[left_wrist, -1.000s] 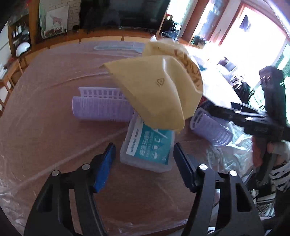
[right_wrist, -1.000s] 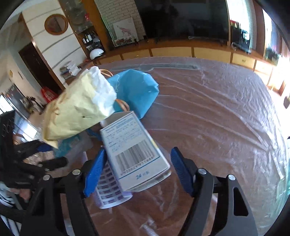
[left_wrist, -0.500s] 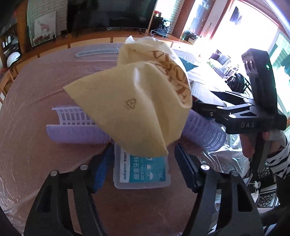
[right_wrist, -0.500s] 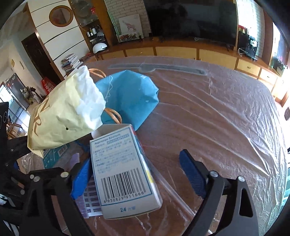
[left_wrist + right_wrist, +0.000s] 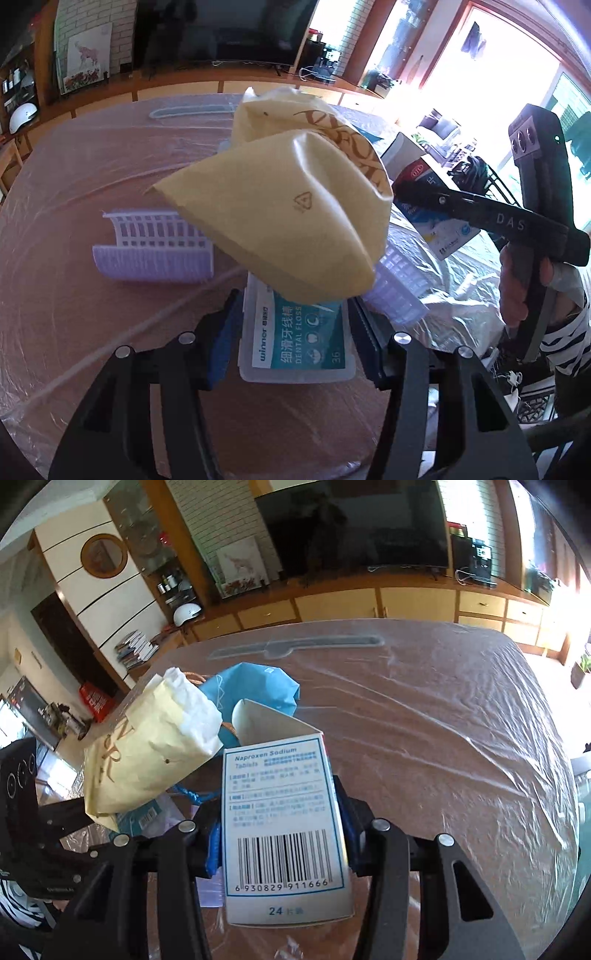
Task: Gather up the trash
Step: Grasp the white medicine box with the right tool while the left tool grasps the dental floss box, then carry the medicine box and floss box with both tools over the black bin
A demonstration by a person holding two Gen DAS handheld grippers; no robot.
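Both sets of tongs have just been closing: the left tongs [image 5: 295, 332] now pinch the dental floss box [image 5: 297, 341] on the bench [image 5: 74, 184], and the right tongs [image 5: 281, 834] clamp the tablet carton [image 5: 282, 823], near the yellow bag [image 5: 288, 206]. Collecting looks barely begun, as lilac mesh pieces [image 5: 155, 247] remain at left. Readable: "winner DENTAL FLOSS 36", "Naproxen Sodium Tablets", barcode 6930829911666.
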